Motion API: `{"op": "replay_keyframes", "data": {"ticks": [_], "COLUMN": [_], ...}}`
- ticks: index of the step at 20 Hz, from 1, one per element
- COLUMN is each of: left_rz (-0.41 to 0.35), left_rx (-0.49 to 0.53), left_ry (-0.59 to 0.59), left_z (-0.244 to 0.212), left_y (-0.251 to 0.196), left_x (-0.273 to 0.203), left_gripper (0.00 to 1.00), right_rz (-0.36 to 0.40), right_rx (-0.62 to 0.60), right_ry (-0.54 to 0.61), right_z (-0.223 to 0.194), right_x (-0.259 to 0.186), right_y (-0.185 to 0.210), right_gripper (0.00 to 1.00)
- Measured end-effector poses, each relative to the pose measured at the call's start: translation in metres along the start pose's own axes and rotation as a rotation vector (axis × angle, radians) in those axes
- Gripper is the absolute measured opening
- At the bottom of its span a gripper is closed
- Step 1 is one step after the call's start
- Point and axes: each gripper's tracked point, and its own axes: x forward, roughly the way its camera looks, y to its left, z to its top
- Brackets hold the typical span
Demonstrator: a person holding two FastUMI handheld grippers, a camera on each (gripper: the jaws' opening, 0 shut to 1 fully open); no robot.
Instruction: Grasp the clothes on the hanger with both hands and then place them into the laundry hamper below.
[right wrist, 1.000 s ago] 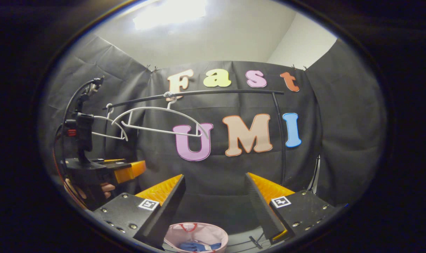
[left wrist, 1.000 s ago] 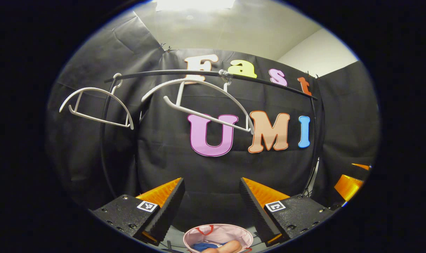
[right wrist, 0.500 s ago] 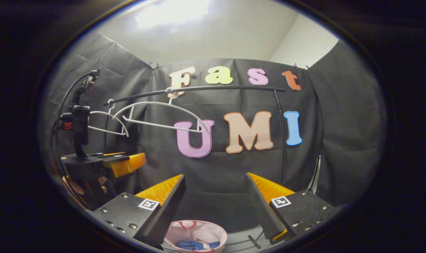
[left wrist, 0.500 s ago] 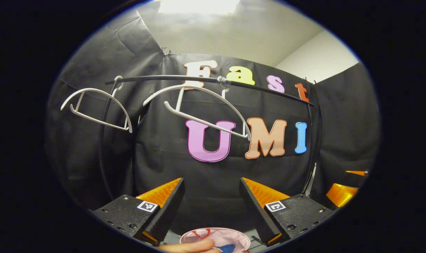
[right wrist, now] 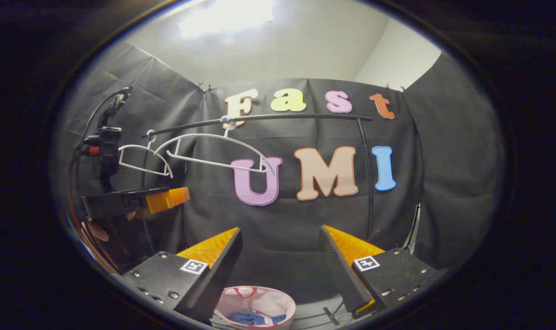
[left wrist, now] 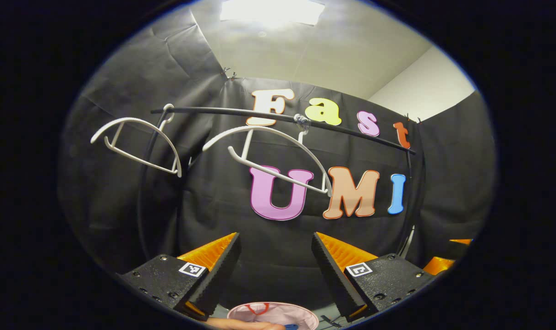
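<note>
Judging from how things lie, the task is taken to be almost finished. Two white hangers (right wrist: 216, 151) are seen bare on the black rail (right wrist: 278, 118), with no garment on either. Low and near in the right gripper view, a blue piece of clothes (right wrist: 255, 318) is seen lying inside the pink laundry hamper (right wrist: 278, 303), which stands on the floor below the rail. In the left gripper view the hamper's rim is also seen, with part of a hand (left wrist: 241, 324) just at its near edge.

The left gripper (left wrist: 276, 263) is held wide open and nothing is gripped between its fingers. The right gripper (right wrist: 280, 259) is likewise spread wide and empty. Both are raised above the hamper, pointed toward the far wall.

What is left is judged to be little or nothing, as no other clothes can be found on the rail.

Apart from the wall letters, no brand name is readable; only small square black-and-white marker tags (right wrist: 193, 266) are carried on the grippers.
</note>
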Motion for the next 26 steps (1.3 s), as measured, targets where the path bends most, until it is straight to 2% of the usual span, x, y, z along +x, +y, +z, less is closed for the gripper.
{"op": "replay_keyframes", "data": {"ticks": [2,5,6,7,11,12,13,14,15,16,26], "left_rz": [0.012,-0.01,-0.011,-0.01,-0.016,-0.013,-0.015,-0.02,-0.024,-0.028,-0.09], "left_rx": [0.004,0.002,0.011,0.02,0.024,0.021,0.016,0.014,0.015,0.018,0.058], "left_ry": [0.005,0.004,0.001,-0.004,-0.007,-0.004,0.002,0.005,0.006,0.007,0.059], "left_z": [0.001,0.002,0.003,0.003,0.004,0.003,0.003,0.002,0.003,0.002,-0.021], "left_y": [-0.001,-0.012,-0.014,-0.016,-0.023,-0.023,-0.024,-0.027,-0.028,-0.029,-0.052], "left_x": [0.0,0.0,-0.001,-0.001,-0.001,0.0,0.001,0.001,0.002,0.002,0.005], "left_gripper": [0.92,0.92,0.95,0.92,0.92,0.95,0.92,0.95,0.92,0.92,0.92], "right_rz": [0.004,0.008,0.004,-0.001,-0.001,-0.002,-0.003,-0.006,-0.008,-0.008,-0.022], "right_rx": [0.013,0.024,0.022,0.02,0.02,0.019,0.016,0.013,0.011,0.009,-0.023], "right_ry": [-0.018,-0.026,-0.023,-0.022,-0.023,-0.022,-0.019,-0.018,-0.016,-0.012,0.032], "right_z": [0.006,0.007,0.006,0.006,0.008,0.009,0.009,0.01,0.01,0.009,-0.007], "right_x": [-0.003,-0.006,-0.006,-0.007,-0.009,-0.008,-0.009,-0.01,-0.009,-0.01,-0.01], "right_y": [-0.003,-0.007,-0.01,-0.012,-0.015,-0.018,-0.019,-0.02,-0.021,-0.021,-0.026], "right_gripper": [1.0,1.0,1.0,0.96,0.96,1.0,1.0,1.0,0.96,1.0,0.97]}}
